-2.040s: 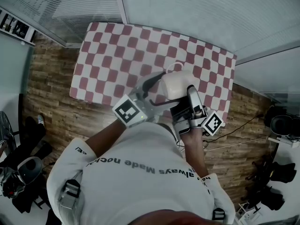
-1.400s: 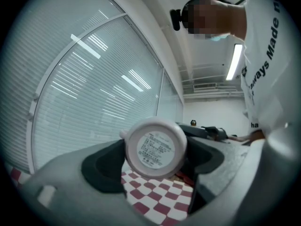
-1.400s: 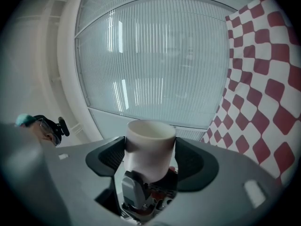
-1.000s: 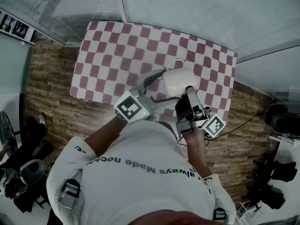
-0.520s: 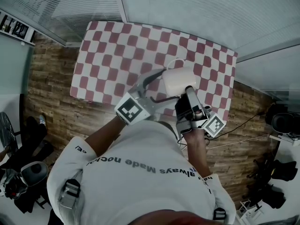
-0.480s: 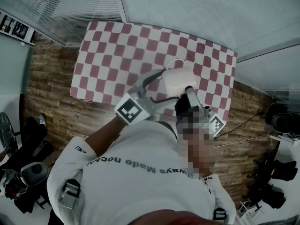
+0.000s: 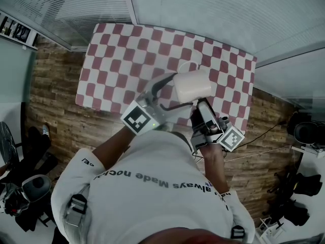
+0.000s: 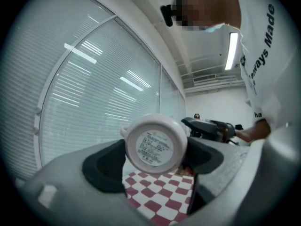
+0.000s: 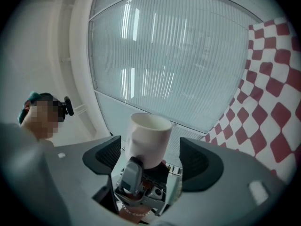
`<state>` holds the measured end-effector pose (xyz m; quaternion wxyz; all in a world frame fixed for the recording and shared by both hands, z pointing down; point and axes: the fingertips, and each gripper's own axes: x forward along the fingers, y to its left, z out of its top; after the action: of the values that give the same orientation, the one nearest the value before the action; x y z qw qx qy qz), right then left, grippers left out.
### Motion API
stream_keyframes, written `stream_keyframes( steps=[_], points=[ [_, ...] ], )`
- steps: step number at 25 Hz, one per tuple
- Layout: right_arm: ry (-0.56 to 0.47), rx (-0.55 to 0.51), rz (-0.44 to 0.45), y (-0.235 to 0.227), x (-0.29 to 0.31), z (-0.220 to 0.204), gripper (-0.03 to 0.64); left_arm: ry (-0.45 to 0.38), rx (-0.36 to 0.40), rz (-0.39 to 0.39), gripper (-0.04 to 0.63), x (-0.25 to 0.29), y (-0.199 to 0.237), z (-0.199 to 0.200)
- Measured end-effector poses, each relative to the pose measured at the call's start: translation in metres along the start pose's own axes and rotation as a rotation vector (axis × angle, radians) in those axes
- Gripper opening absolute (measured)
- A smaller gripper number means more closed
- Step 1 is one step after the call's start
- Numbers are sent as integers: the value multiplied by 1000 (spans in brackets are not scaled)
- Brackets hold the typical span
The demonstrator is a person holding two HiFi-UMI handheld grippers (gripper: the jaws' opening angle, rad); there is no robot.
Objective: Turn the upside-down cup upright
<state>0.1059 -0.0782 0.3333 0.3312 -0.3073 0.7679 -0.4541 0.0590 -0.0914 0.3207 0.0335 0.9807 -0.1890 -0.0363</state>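
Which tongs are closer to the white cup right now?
Left. The left tongs grip the cup by its sides. The right tongs have just been opening; the cup sits between their spread jaws, apparently untouched.

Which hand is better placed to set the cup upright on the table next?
Left, probably. The left tongs clamp the cup above the table. The right tongs have just been opening; they stand apart with the cup between them, untouched, and would need to regrip.
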Motion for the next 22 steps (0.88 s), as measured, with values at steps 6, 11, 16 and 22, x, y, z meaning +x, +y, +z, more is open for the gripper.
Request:
stream_keyframes(
  steps=[6,11,16,22],
  points=[
    [95,-327,-91,8,-12,2,380,-4,-3,11,403,-5,7,2],
    [250,-824,-171,19,-15,1,399,-4,-7,16,403,-6,9,4],
    [354,-1293,-223,33,-8,0,413,-10,-5,8,403,-6,6,3],
    [580,-1812,-349,17,-5,-10,442,-5,0,-1,403,-5,2,2]
  ],
)
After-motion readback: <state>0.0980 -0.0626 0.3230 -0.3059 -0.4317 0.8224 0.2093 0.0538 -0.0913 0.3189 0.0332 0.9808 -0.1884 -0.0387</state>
